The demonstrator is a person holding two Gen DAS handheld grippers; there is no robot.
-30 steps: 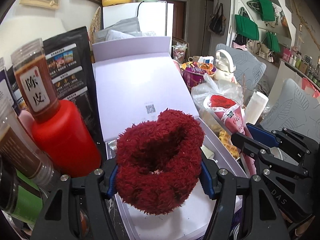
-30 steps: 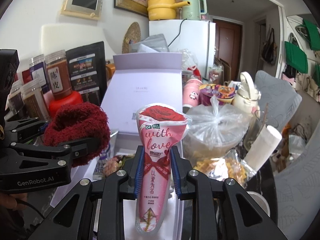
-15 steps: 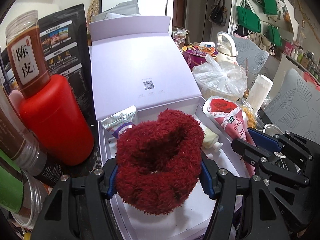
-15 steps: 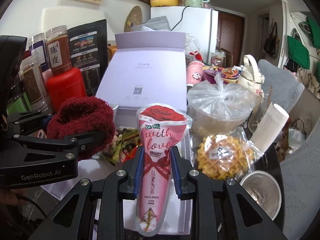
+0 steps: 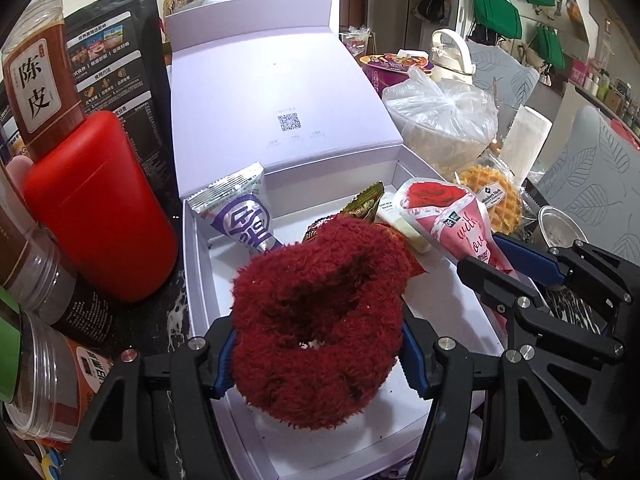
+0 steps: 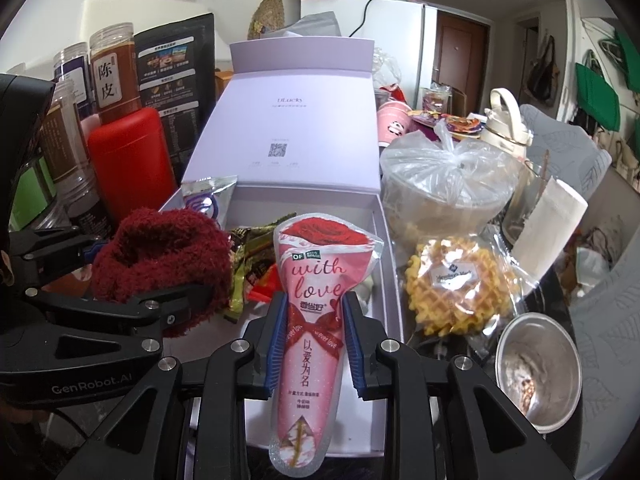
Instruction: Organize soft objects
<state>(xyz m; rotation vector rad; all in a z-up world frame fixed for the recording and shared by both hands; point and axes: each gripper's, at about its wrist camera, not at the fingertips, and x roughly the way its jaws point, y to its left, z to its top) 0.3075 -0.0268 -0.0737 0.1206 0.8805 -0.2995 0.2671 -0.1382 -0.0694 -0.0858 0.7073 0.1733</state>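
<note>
My left gripper (image 5: 318,354) is shut on a fluffy dark red sock roll (image 5: 320,320), held low over the open white gift box (image 5: 452,312). The same red roll (image 6: 160,256) shows at the left of the right wrist view, clamped in the left gripper (image 6: 132,292). My right gripper (image 6: 314,316) is shut on a pink rose-printed "with love" pouch (image 6: 316,320), upright over the box's right side (image 6: 386,256). That pouch (image 5: 452,224) also appears beside the red roll. Inside the box lie a purple-and-silver snack packet (image 5: 240,220) and green and red wrappers (image 6: 256,268).
The box lid (image 5: 276,92) stands open behind. A red bottle (image 5: 100,216) and spice jars (image 5: 36,76) crowd the left. On the right sit a tied plastic bag (image 6: 448,184), a wrapped waffle (image 6: 456,288), a steel cup (image 6: 538,372) and a paper roll (image 6: 548,216).
Both grippers have sunk toward the box with their loads, and the views tilted down. The box interior with its packets has come into sight.
</note>
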